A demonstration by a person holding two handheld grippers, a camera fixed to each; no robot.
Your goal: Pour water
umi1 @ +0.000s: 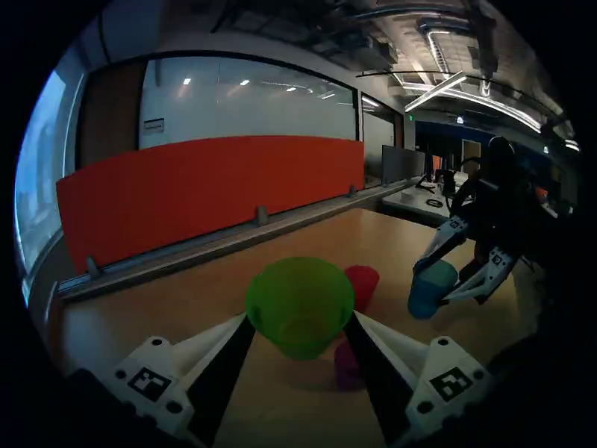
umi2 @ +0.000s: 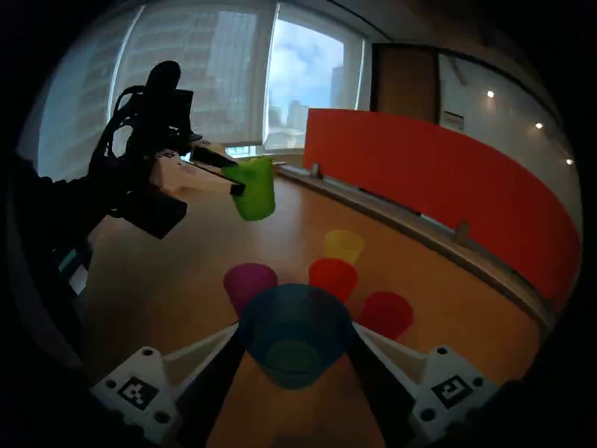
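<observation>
Left gripper (umi1: pixel 300 322): jaws spread to cup width, both fingers pressing the sides of a green cup (umi1: pixel 300 299). The cup sits mouth up at 6 o'clock in the left gripper view. In the right gripper view it hangs at 11 o'clock, raised clear of the table (umi2: pixel 164 284) and close to upright.

Right gripper (umi2: pixel 296 334): same posture, jaws partly open and pinching a translucent blue cup (umi2: pixel 295 351) from both sides, at 6 o'clock in its own view. From the left gripper view this pair sits at 3 o'clock. Contact between blue cup and table cannot be told.

Water: cannot be told in either cup (the blue one shows a greenish tint at the bottom, nature unclear).

Loose cups on the table, right gripper view, all just beyond the blue cup:
- purple cup (umi2: pixel 248 282) at 11 o'clock of it
- orange cup (umi2: pixel 333 275) at 1 o'clock
- yellow cup (umi2: pixel 343 243) behind the orange one
- red cup (umi2: pixel 386 313) at 2 o'clock

Surface: brown wood table, bounded by a long orange partition (umi1: pixel 209 187).

Room: office, with large windows (umi2: pixel 306 82) and strip ceiling lights (umi1: pixel 448 86).
</observation>
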